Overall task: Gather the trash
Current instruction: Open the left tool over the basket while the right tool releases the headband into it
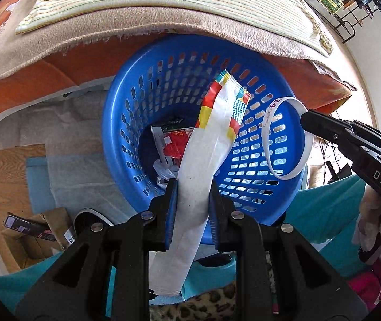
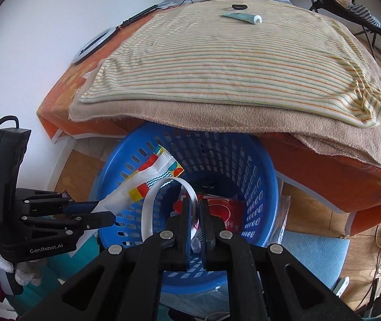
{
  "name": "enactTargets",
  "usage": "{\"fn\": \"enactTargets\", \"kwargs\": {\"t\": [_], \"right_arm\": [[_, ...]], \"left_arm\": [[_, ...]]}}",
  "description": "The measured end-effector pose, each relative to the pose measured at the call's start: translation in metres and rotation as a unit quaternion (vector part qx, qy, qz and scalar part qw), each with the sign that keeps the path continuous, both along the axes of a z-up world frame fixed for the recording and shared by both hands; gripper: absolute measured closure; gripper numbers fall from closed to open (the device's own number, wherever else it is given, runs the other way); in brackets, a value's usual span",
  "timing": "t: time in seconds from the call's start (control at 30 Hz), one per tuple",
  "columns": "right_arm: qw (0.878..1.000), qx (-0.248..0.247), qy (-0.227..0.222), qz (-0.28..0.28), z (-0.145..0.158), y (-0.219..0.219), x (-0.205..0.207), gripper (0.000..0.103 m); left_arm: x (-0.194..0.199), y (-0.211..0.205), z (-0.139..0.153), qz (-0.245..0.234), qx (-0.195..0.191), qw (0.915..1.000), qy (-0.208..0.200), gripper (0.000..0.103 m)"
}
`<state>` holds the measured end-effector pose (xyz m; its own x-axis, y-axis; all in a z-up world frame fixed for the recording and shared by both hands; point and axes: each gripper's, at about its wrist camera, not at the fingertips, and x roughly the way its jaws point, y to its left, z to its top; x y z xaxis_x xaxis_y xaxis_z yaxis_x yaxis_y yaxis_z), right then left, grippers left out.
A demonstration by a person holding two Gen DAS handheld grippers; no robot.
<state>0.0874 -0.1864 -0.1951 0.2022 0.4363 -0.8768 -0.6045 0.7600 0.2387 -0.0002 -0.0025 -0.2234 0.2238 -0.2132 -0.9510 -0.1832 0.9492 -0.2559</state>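
A blue slotted plastic basket (image 1: 142, 101) stands on the floor under the bed edge; it also shows in the right wrist view (image 2: 257, 182). Red and white wrappers (image 1: 173, 144) lie at its bottom. My left gripper (image 1: 192, 187) is shut on a white paper bag with coloured print (image 1: 212, 139), held over the basket's mouth (image 2: 147, 184). My right gripper (image 2: 195, 208) is shut on a white ring-shaped strip (image 2: 147, 208), also over the basket; the strip shows in the left wrist view (image 1: 268, 149) with the right gripper (image 1: 308, 120) at its edge.
A bed with a striped cloth (image 2: 217, 61) over a beige blanket (image 2: 324, 136) overhangs the basket. A tube (image 2: 244, 17) and a dark item (image 2: 239, 6) lie on the bed. A cardboard box (image 1: 38, 238) sits at the left on the floor.
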Motion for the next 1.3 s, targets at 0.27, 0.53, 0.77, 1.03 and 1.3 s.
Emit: {"fn": "enactTargets", "kwargs": {"t": [0.27,0.53,0.77,1.03,1.3], "right_arm": [[1.000,-0.005,0.006,-0.005,-0.006,-0.002,0.003,0.099],[1.000,-0.008,0.010,-0.005,-0.009,0.001,0.004,0.096],[1.000,-0.003,0.009,-0.011,-0.008,0.000,0.006,0.076],[1.000,-0.007,0.014,-0.021,-0.009,-0.003,0.010,0.055],[0.999,-0.019,0.003,-0.038,-0.006,-0.006,0.013,0.029]], "left_arm": [[0.006,-0.003,-0.002,0.001,-0.003,1.0000,0.002,0.082],[0.012,-0.003,-0.005,0.010,-0.004,0.9999,0.009,0.082],[0.016,-0.005,-0.003,0.011,0.006,0.9999,0.007,0.066],[0.017,-0.006,-0.002,0.010,0.012,0.9999,0.006,0.066],[0.017,-0.006,-0.002,0.011,0.017,0.9998,0.006,0.066]]}}
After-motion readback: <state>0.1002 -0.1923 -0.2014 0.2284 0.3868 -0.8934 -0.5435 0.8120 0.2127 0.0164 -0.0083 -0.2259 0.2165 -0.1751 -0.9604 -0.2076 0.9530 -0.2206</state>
